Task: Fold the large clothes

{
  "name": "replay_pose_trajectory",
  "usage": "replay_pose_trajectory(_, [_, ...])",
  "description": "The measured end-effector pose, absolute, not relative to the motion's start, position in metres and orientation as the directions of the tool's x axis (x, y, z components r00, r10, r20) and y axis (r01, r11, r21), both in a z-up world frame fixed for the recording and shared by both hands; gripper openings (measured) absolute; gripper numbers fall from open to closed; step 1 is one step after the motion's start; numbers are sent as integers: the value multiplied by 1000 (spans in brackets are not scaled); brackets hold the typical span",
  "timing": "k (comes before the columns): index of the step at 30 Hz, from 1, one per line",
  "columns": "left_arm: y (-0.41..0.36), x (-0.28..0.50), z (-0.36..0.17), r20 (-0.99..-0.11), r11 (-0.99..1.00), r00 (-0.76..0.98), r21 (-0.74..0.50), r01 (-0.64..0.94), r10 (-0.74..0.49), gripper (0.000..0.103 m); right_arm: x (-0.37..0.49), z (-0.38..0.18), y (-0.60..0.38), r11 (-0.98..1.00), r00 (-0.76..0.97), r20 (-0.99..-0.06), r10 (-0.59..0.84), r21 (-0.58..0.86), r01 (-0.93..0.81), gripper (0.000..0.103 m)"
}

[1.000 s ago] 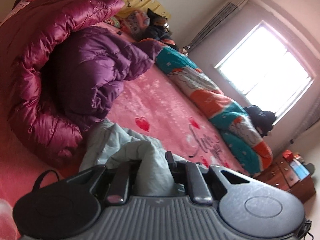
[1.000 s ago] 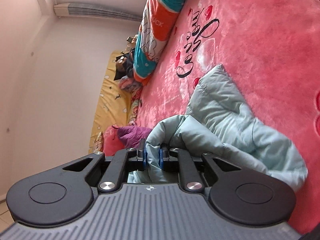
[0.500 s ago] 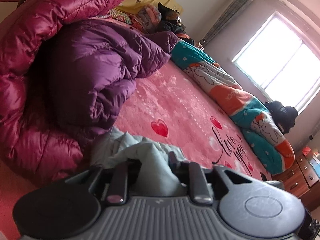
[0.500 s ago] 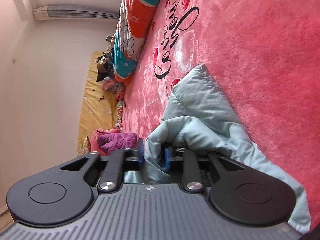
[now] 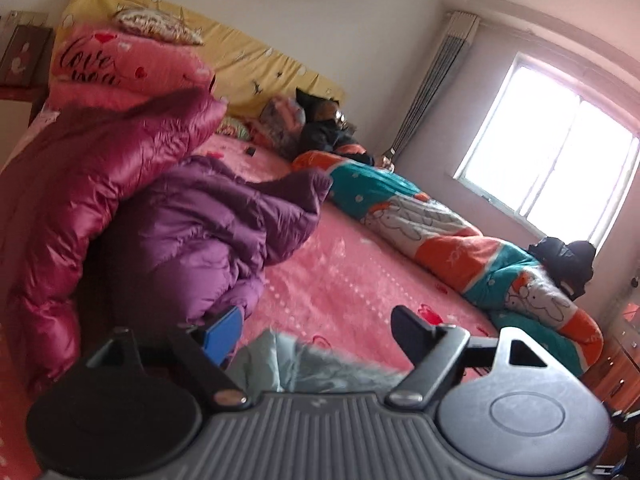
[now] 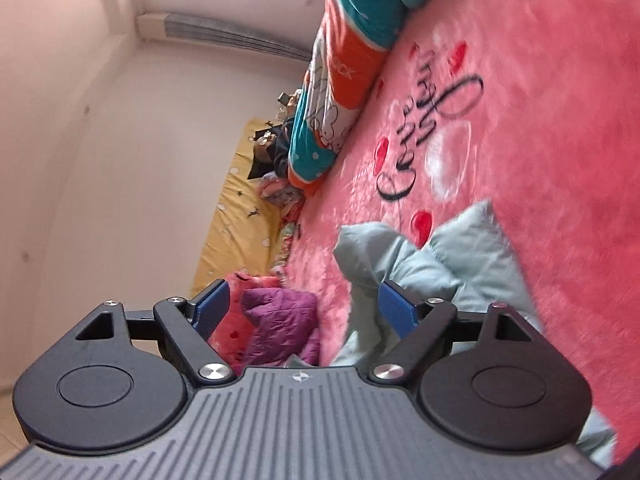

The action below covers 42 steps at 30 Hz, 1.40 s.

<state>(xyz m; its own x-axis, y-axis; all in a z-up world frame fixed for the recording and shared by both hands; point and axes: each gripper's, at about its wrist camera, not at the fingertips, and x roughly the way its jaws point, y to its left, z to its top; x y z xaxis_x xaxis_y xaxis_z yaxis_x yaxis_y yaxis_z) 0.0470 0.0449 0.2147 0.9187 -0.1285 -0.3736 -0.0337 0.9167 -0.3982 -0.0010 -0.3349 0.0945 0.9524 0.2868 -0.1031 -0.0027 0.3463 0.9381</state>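
A pale blue-grey padded garment [image 6: 452, 276] lies bunched on the pink bed blanket [image 6: 560, 128]. In the left wrist view it [image 5: 304, 364] shows low between the fingers. My left gripper [image 5: 316, 332] is open wide above it and holds nothing. My right gripper [image 6: 306, 312] is open too, with its right blue pad [image 6: 394, 314] against the garment's folds and nothing clamped.
A magenta puffer coat [image 5: 80, 200] and a purple puffer coat [image 5: 216, 232] are heaped on the left of the bed. A rolled teal and orange quilt [image 5: 460, 240] lies along the far side by the window. A wooden dresser [image 5: 612, 376] stands at the right.
Both grippers have opened and let go of the pale garment, which has dropped onto the blanket. Both have lifted back a little.
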Motion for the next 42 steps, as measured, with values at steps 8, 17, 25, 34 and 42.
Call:
replay_pose_trajectory(8, [46,-7,162,-473,916,868,-396,-56,-151,82,-9,122,-326,774,939,-316,136,626,99,103])
replay_pose_trajectory(17, [58,-30,119,-471,940,865,-341,4,-174,82,-19,91,-317,872,883,-411,228,489,3,98])
replay_pose_trajectory(25, [66,-18,106,-496,942,854,-335,-21,-157,82,-23,91,-298,904,848,-439,296,415,-100,88])
replay_pose_trajectory(34, [65,5,89,-540,916,809,-400,-5,-232,81,-17,92,-298,924,860,-444,252,373,-78,29])
replay_pose_trajectory(42, [55,11,98,-517,921,812,-384,65,-272,35,-11,88,-296,941,877,-457,145,337,20,15])
